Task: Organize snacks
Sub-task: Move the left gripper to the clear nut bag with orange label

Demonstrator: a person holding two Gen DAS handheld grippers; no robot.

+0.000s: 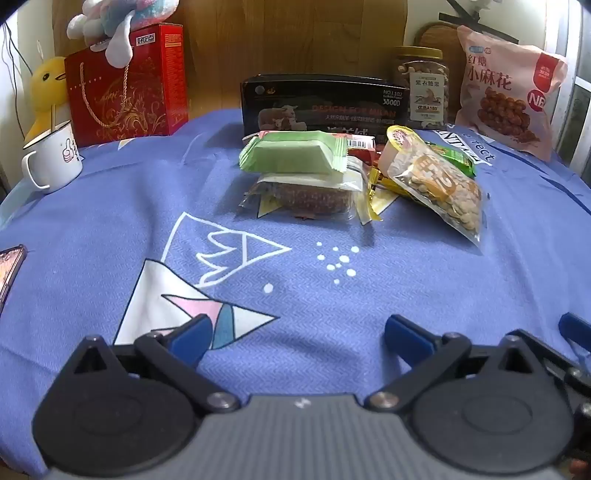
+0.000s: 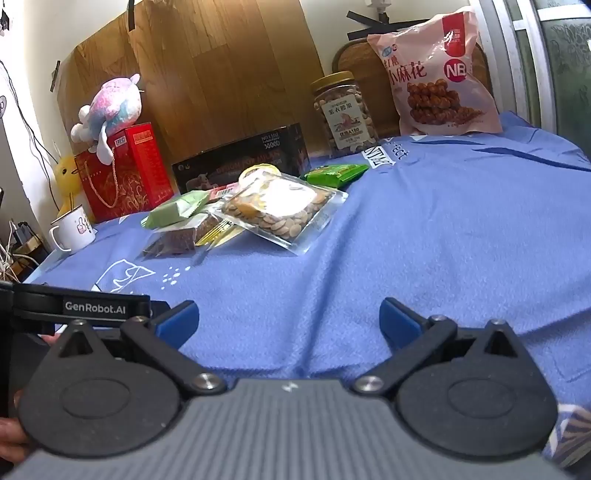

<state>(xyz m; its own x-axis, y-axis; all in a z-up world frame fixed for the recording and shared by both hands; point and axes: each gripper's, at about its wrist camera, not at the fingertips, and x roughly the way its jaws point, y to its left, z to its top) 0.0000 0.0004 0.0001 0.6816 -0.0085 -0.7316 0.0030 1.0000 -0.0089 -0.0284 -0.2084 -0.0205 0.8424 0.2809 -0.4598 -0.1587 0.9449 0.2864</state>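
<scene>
On the left wrist view, lower half of frame, left tongs [image 1: 295,334] are sitting spread wide, nothing between the blue pads, hovering over the blue cloth [image 1: 332,266]. Right tongs [image 2: 288,319] are doing the same in the right wrist view: released, empty.

Snack pile is sitting mid-frame in both views, well apart from both tongs: green wafer pack [image 1: 295,153] lying on top of a clear pack of brown cake [image 1: 299,195], seed bag [image 1: 439,184] leaning just beside it, small green pack [image 2: 336,172] behind.

Only the left view is showing a phone [image 1: 9,269] at the left edge, cut off by the frame. Only the right view is showing cables [image 2: 14,254] at the far left, a branded black mount [image 2: 81,306] over the left pad, and a bit of a hand [image 2: 11,435] at the lower left corner.

Yellow and red wrappers under the pile are mostly hidden; can't tell what they are. Black box [image 1: 325,105] print is blurring out.

Cloth is wrinkled, with white triangle prints. Back row: white mug [image 1: 53,160], yellow duck toy [image 1: 46,88], red gift box [image 1: 125,85] with a plush toy [image 1: 114,22] on top, nut jar [image 1: 421,88], pink snack bag [image 1: 506,92]. Wood panel [image 2: 221,74] is standing behind.
</scene>
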